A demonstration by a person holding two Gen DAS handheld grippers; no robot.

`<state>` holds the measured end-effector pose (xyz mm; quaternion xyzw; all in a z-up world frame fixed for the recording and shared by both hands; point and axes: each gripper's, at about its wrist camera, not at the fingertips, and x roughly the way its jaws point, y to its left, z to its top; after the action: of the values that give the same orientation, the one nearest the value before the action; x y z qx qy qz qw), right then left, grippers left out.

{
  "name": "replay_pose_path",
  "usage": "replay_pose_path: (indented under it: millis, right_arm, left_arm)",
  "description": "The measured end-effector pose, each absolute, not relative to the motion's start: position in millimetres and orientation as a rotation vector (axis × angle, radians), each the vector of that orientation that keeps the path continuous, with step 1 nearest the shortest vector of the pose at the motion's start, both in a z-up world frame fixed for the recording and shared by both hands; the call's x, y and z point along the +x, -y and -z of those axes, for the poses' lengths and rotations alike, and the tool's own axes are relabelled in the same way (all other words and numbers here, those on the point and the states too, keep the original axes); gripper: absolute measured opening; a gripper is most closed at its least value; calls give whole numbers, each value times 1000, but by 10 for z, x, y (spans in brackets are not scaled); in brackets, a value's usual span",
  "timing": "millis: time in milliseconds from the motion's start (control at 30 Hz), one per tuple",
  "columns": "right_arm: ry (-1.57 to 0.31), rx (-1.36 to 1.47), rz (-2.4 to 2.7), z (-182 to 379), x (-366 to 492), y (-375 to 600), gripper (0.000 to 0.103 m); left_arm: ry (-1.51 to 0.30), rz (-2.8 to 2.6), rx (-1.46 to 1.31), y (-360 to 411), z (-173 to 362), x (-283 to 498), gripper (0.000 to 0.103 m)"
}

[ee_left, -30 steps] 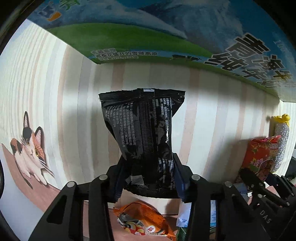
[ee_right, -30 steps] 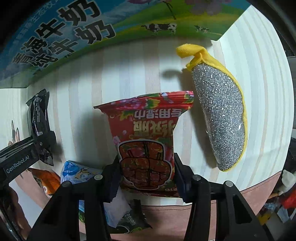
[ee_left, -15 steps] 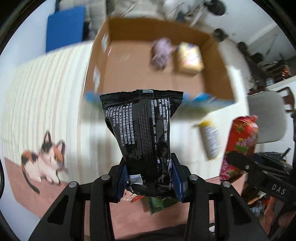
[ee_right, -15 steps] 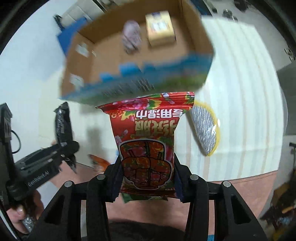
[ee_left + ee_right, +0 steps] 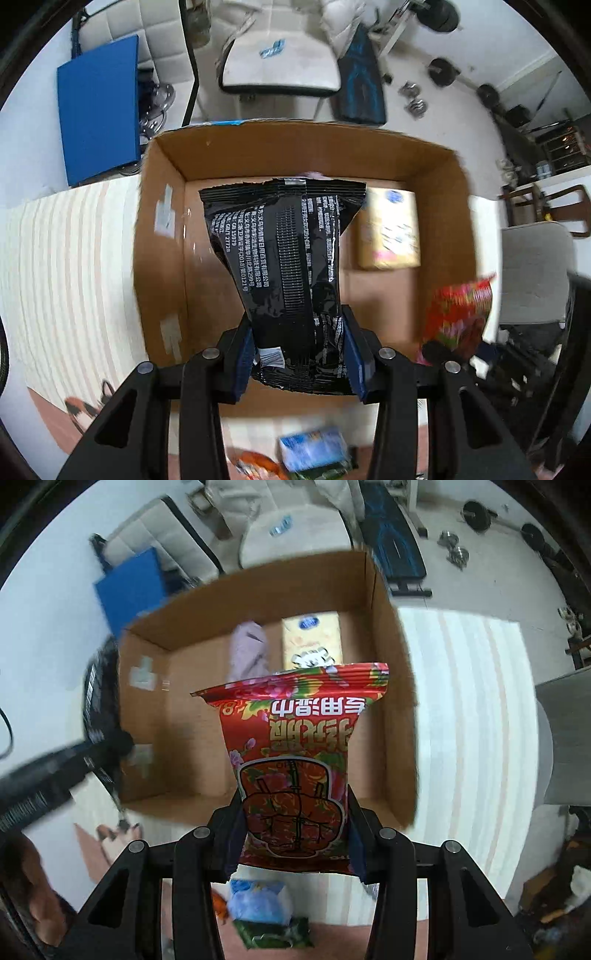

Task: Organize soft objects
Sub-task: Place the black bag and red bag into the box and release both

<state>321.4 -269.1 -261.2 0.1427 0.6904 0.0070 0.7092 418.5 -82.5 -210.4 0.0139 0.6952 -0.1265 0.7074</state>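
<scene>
Black packet [image 5: 291, 280]: clamped at its lower end between the pads of the left tongs [image 5: 301, 363]; long axis runs away from the tongs, pointing down toward the box floor.
Red packet [image 5: 299, 760]: clamped the same way in the right tongs [image 5: 295, 843], long axis likewise pointing away and down.
Left tongs position: directly above the open cardboard box [image 5: 162, 236]; the black packet hangs over the bare floor at the box's middle.
Right tongs position: above the box's near right part; the red packet overlaps the right wall in view.
Box contents: yellow pack [image 5: 389, 229] and a pale purple item [image 5: 247, 650], both toward the far wall.
Judgement: left hand is better centred over the box; a straight lowering and release should drop both packets inside.
Risk: the red packet may catch the right wall.
Counter [image 5: 465, 709]: striped cloth; more packets lie near its front edge.
</scene>
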Motion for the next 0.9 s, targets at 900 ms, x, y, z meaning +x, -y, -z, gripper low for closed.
replay_pose_path:
  millis: [900]
  right_arm:
    - [-1764,203,50,3797,3644,2453,50]
  left_arm:
    - [-1739,188,237,1355,3535,4992,44]
